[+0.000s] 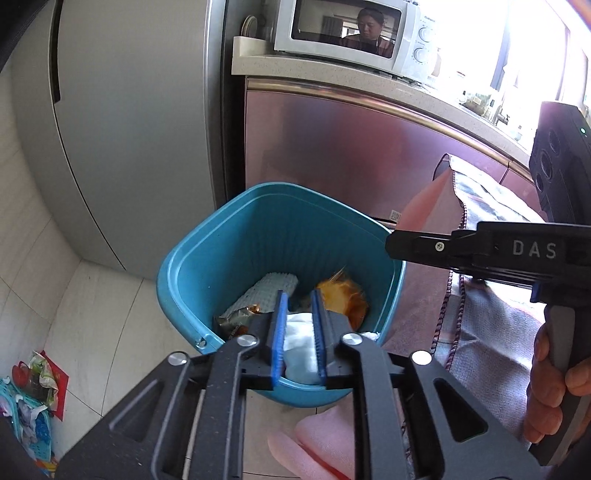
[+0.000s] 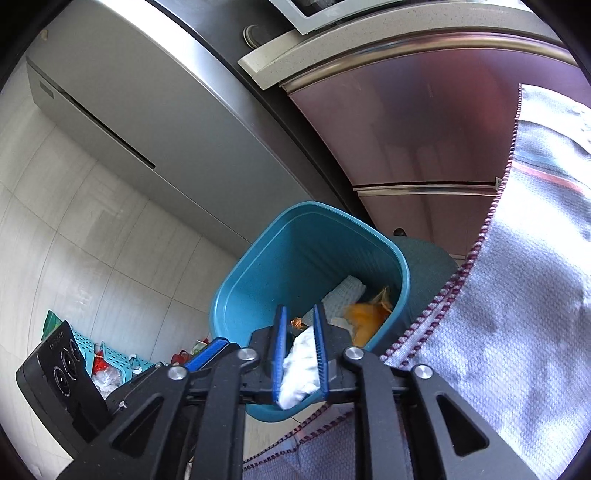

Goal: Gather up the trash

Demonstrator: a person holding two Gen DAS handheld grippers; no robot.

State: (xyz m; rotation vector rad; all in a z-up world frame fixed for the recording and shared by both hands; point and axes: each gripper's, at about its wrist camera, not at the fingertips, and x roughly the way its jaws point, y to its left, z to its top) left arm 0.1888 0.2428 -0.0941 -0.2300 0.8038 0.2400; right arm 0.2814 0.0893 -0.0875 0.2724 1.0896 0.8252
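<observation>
1. Teal plastic waste bin (image 1: 236,236) stands on the tiled floor (image 1: 110,314), directly before the metal-fronted counter cabinet (image 1: 332,147).
2. Inside bin: crumpled white paper (image 1: 299,339), orange wrapper (image 1: 343,295), pale quilted pad (image 1: 266,291).
3. Left of bin: tall grey refrigerator (image 1: 129,129).
4. Above, behind bin: white microwave (image 1: 351,33) on the countertop.
5. Right of bin: grey woven cloth (image 2: 517,295).

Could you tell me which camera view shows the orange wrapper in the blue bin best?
The left wrist view: the orange wrapper lies unobstructed in the blue bin. In the right wrist view it is smaller, partly behind the right gripper.
</observation>
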